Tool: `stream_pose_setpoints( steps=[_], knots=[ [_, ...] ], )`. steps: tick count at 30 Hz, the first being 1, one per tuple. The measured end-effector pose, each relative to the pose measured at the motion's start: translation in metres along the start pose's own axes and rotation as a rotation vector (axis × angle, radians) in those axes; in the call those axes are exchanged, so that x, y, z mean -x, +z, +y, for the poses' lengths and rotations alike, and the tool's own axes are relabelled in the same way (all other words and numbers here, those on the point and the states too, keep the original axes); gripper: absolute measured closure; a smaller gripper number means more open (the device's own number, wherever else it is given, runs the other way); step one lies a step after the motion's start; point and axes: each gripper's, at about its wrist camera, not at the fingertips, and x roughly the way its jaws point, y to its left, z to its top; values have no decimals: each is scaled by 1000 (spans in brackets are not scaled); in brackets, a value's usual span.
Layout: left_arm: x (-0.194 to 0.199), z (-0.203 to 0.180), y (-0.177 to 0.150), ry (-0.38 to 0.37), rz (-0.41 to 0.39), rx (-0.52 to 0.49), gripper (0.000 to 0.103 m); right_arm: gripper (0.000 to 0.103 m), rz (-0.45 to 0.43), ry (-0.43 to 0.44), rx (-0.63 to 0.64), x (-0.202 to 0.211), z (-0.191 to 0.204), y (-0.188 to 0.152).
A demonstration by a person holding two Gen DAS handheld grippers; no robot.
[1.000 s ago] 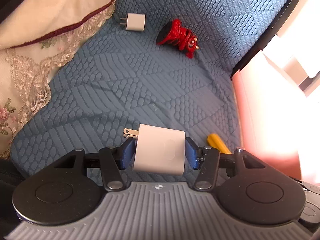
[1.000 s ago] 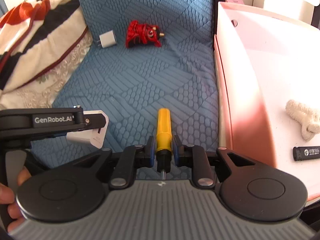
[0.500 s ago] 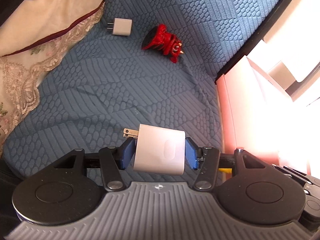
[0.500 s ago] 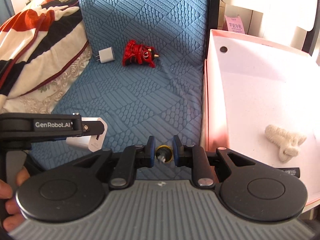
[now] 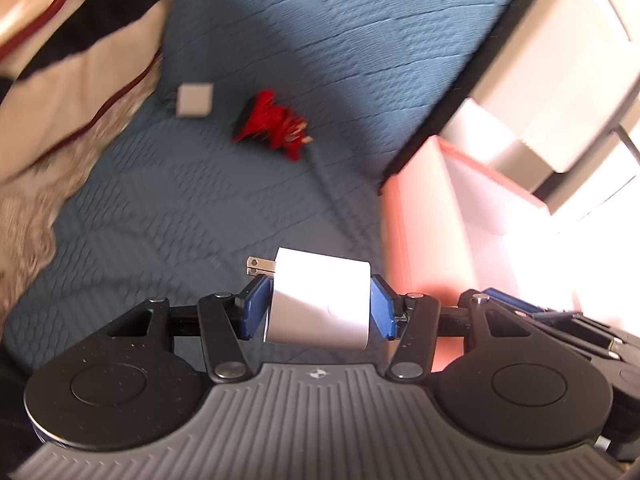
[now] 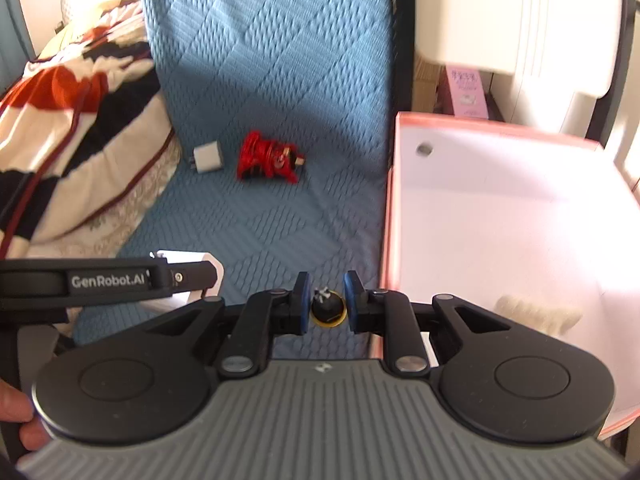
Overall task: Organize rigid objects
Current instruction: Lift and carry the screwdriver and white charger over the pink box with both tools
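Left wrist view: left gripper (image 5: 320,306) clamped on a large white charger (image 5: 320,304), blue pads (image 5: 256,308) pressed to its sides, prongs jutting left, lifted clear of the blue quilted cover (image 5: 168,220). Farther off, on the cover, a small white plug adapter (image 5: 194,100) and, near it, a red figurine (image 5: 276,126), both smeared by blur. At right, the pink box (image 5: 416,216), its inside washed out by glare. At far right, only a cropped dark edge of the right gripper's frame.

Right wrist view: right gripper (image 6: 327,300) closed on a yellow-handled screwdriver (image 6: 328,312), seen end-on with the tip toward the lens; shaft and handle length hidden. Shown here alone: the pink box (image 6: 500,216) interior, with a fuzzy cream item (image 6: 536,312) partly behind the gripper frame. Left gripper (image 6: 188,276) seen from the side, jaw spacing unreadable from there, the charger (image 6: 208,262) mostly covered. Adapter (image 6: 206,157) and figurine (image 6: 268,159) clearer. Striped blanket (image 6: 76,128) at left. Fingers (image 6: 16,420) cut off at the lower left edge.
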Motion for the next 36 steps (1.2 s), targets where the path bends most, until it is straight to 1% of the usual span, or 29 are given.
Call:
stream_pose_setpoints(
  steps=[2,7,14,20,23,26,29,32,36],
  knots=[
    [5,-13,6,-4,-18,-25,43,82,-20,-5,2,9,-5,8],
    [15,-48,18,-31,-51,-49,43,82,-59,-13,-4,31,-20,25],
    [25,-101,28,-83,-53,-102,43,82,-105,-36,-15,58,-47,46],
    [34,-136,42,-93,-70,-122,43,82,-123,-28,-67,77,-79,61],
    [36,-151,45,-95,-79,-131,43,82,-125,-6,-111,85,-96,64],
    [34,-163,42,-101,-83,-137,43,82,-139,-20,-112,91,-107,63],
    [29,-171,31,-114,-76,-130,43,82,-129,-23,-123,91,-120,57],
    [14,-178,16,-114,-47,-136,43,82,-113,-57,-110,85,-128,46],
    [-6,-180,-5,-107,-6,-145,43,81,-71,-68,-123,74,-140,27]
  ],
)
